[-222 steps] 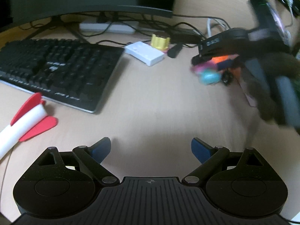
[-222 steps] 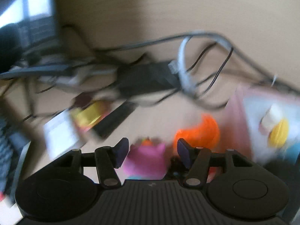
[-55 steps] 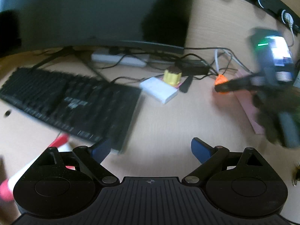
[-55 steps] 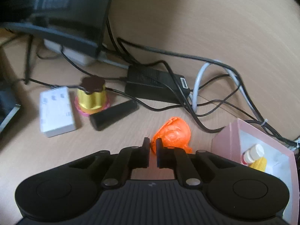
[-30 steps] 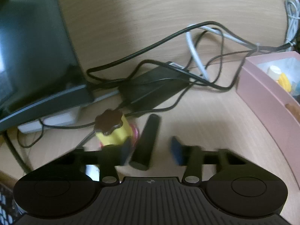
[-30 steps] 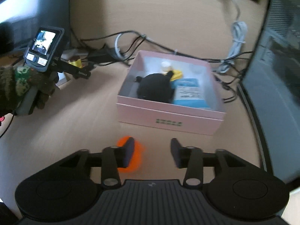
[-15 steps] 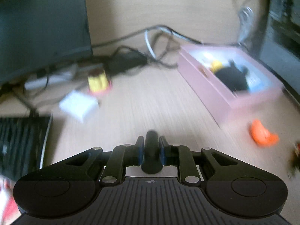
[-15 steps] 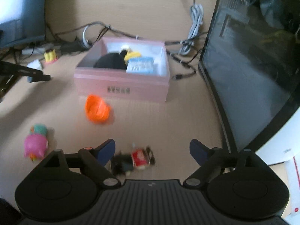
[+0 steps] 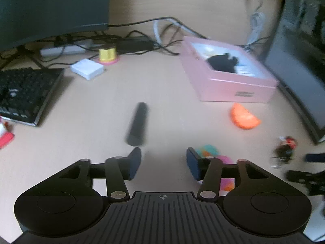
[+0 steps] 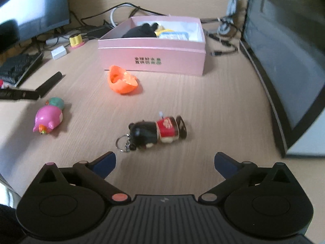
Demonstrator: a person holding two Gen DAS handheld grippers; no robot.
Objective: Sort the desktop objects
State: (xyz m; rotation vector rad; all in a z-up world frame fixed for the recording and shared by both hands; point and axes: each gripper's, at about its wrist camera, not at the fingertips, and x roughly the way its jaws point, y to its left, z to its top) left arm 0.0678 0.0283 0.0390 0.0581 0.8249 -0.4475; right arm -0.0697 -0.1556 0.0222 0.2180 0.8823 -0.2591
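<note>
the left gripper point(image 9: 163, 163) has just been opening, nothing between its jaws, the black cylinder point(image 9: 137, 124) lying just ahead. the right gripper point(image 10: 165, 163) has just spread wide over the bear keychain point(image 10: 154, 132), not touching it

Wooden desk point(image 10: 213, 101) bears pink box point(image 10: 152, 57), keyboard point(image 9: 24, 93), toys.

1. Soft, even daylight; warm cast on the surface point(image 10: 203, 105).
2. Left wrist view motion-blurred: black cylinder point(image 9: 138, 125) smeared, far objects soft.
3. Right wrist view sharper; keychain figure point(image 10: 156, 133) mildly blurred.
4. Fisheye bends edges; monitor point(image 10: 30, 8) glares.
</note>
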